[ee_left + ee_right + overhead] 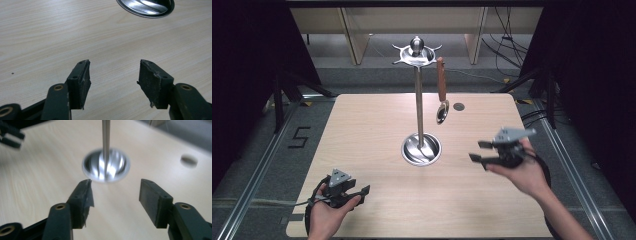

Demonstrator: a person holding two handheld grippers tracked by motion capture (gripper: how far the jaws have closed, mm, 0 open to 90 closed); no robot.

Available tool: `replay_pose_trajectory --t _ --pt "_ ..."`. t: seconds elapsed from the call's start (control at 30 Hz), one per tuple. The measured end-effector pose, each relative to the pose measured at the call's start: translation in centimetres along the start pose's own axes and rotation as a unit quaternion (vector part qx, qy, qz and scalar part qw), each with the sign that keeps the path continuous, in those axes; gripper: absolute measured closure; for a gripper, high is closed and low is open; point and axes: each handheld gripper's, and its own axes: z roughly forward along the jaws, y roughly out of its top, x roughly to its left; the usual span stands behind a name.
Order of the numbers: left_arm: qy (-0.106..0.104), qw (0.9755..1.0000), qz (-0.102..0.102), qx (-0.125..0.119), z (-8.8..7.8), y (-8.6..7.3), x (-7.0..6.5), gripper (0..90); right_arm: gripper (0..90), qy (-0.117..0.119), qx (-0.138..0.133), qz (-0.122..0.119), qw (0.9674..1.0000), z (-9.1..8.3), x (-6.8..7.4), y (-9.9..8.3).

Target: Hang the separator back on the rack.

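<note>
Both grippers black: left gripper (343,189) and right gripper (502,148) each carry a grey triangular plate and trailing black cable, brass-ringed pivots, worn dark pads on fingers (79,82), forearms bare.

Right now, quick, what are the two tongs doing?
Left tongs: open, holding nothing, low over the table.
Right tongs: open, holding nothing, facing the metal stand.
</note>
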Motion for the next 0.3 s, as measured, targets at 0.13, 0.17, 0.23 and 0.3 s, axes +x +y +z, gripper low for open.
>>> replay_pose_trajectory --t 0.13,0.17,0.23,0.3 --pt "0.001 1.0 0.003 0.008 0.1 0.0 -0.1 41.6 45.7 0.0 0.028 0.029 0.9992 0.2 0.9 -6.3" --pt "-0.002 1.0 0.005 0.007 0.2 0.1 -0.1 41.6 45.9 -0.003 0.031 0.031 0.999 0.1 1.0 -7.4" --pt "-0.004 1.0 0.008 0.003 0.2 0.1 -0.2 41.6 45.9 -0.009 0.044 0.052 0.9976 -0.3 1.5 -8.5" --pt "-0.007 1.0 0.005 -0.001 0.1 0.1 -0.3 41.4 46.6 -0.009 0.03 0.045 0.9985 -0.6 1.5 -8.8"
